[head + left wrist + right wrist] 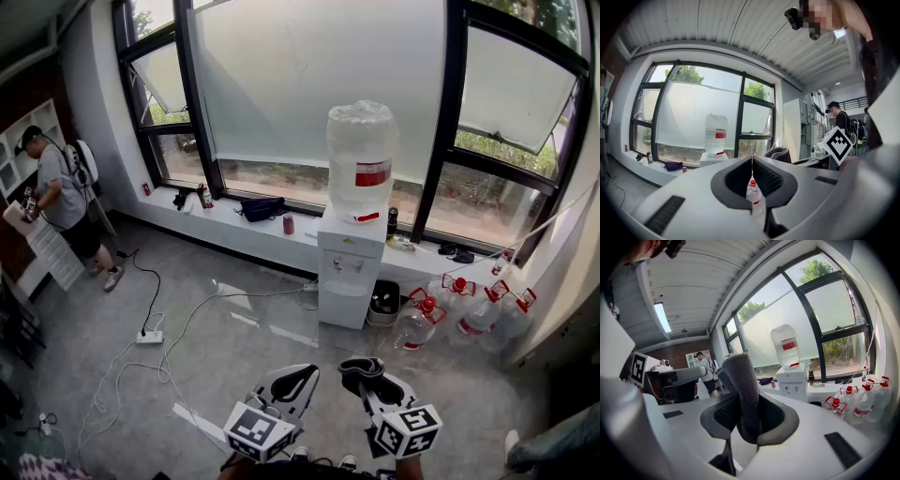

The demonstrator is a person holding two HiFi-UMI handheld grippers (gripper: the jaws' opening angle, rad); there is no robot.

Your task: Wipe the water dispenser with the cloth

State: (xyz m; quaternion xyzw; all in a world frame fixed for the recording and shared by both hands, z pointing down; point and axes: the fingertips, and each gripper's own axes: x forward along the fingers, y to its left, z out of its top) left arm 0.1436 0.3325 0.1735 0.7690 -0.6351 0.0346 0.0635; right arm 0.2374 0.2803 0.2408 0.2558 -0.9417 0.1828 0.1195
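Note:
The white water dispenser (348, 274) stands against the window ledge, a good way ahead, with a large clear bottle (362, 157) on top. My right gripper (362, 368) is low in the head view, shut on a dark grey cloth (360, 366). In the right gripper view the cloth (742, 387) sticks up between the jaws, with the dispenser (792, 382) beyond it. My left gripper (304, 373) hangs beside it, shut on nothing. Its tips meet in the left gripper view (751, 161), far from the dispenser (712, 158).
Several water jugs with red caps (469, 314) lie on the floor right of the dispenser, and a dark bin (384, 302) stands beside it. Cables and a power strip (150, 336) cross the floor at left. A person (61, 202) stands far left. Small items sit on the ledge (262, 208).

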